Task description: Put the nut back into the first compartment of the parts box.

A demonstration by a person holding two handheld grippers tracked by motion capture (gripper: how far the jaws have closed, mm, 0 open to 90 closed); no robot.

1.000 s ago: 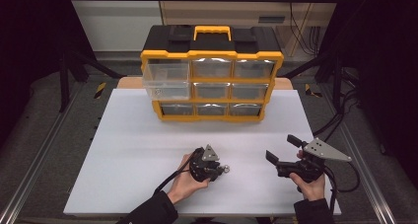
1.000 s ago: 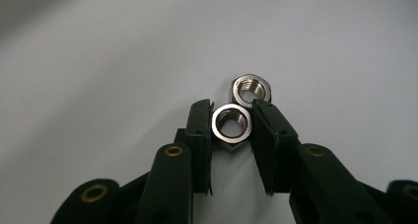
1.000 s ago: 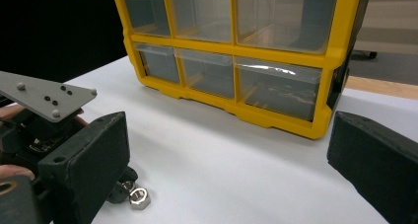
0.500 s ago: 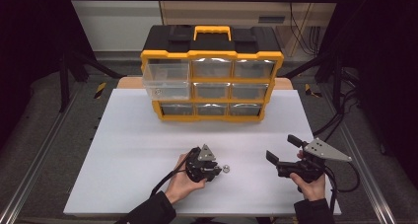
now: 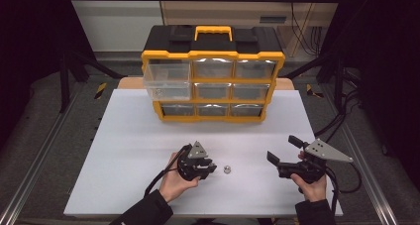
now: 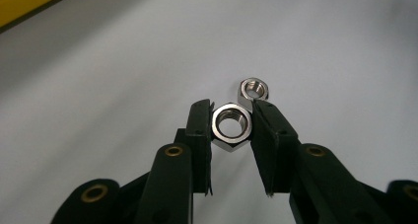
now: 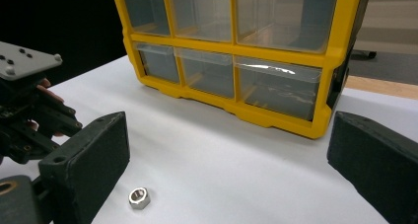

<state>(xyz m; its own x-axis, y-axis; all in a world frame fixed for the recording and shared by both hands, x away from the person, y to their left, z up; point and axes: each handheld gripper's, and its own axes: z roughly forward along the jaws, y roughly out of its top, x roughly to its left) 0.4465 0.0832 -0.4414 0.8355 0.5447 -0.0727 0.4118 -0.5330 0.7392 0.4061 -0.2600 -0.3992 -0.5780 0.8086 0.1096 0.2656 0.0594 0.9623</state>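
My left gripper point(image 6: 231, 108) is shut on a steel hex nut point(image 6: 231, 127), held upright between the two black pads just above the white table. A second hex nut point(image 6: 254, 90) lies flat on the table right beyond the jaw tips. In the high view that loose nut point(image 5: 227, 169) sits just right of the left gripper point(image 5: 212, 169). The right gripper point(image 5: 281, 150) rests at the table's front right, jaws wide open with nothing between them. In the right gripper view its jaws point(image 7: 231, 135) frame the loose nut point(image 7: 139, 198) and the left gripper point(image 7: 29, 120).
A yellow and black drawer organizer point(image 5: 213, 81) stands at the back of the white table point(image 5: 124, 150). Its top left clear drawer point(image 5: 167, 80) is pulled out. Bare table surface lies between the organizer and both hands.
The left gripper has drawn back slightly to the left and lifted a little with its nut. A small gap now shows between it and the loose nut. The right gripper kept still.
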